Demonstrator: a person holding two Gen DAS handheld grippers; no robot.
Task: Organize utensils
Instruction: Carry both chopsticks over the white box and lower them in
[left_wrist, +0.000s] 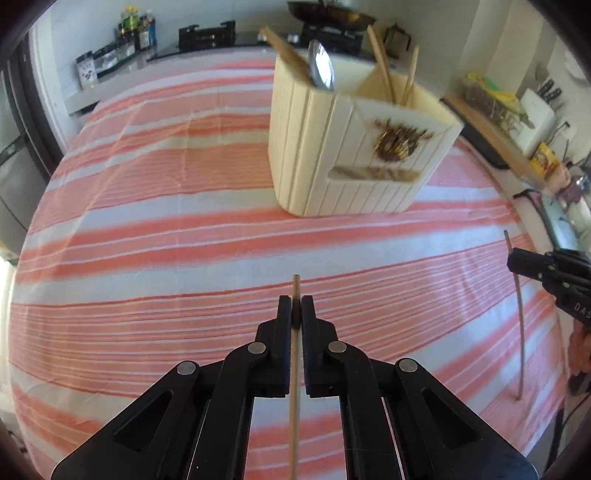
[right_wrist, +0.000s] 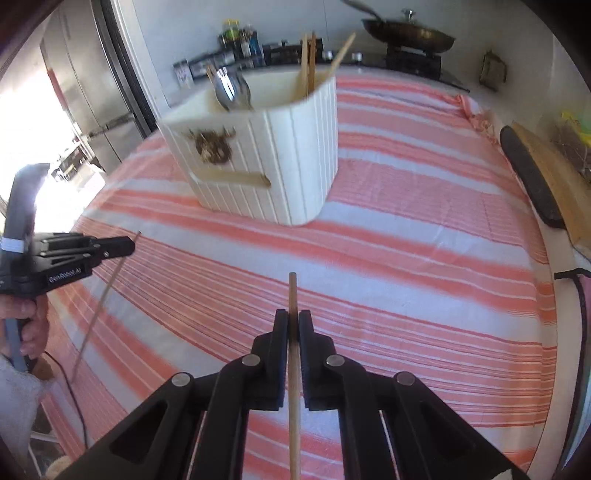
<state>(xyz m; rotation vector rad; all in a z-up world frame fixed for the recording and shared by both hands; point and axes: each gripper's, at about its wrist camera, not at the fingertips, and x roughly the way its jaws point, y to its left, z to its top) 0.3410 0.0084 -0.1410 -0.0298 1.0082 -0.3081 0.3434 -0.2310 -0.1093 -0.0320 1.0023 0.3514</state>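
In the left wrist view, a thin pale wooden chopstick (left_wrist: 295, 291) is pinched near its top by the left hand-held gripper (left_wrist: 295, 314) above the striped bench (left_wrist: 147, 221). In the right wrist view, a second wooden chopstick (right_wrist: 293, 295) is clamped likewise by the right hand-held gripper (right_wrist: 293, 328), short of the cream ribbed utensil holder (right_wrist: 295, 155). Both are judged light, stiff and smooth, so likely to swivel.

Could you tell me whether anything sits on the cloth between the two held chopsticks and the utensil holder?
Nothing visible does. The left tongs grip one chopstick, the right tongs another chopstick, and only bare striped cloth lies before the cream utensil holder, whose compartments are open on top.
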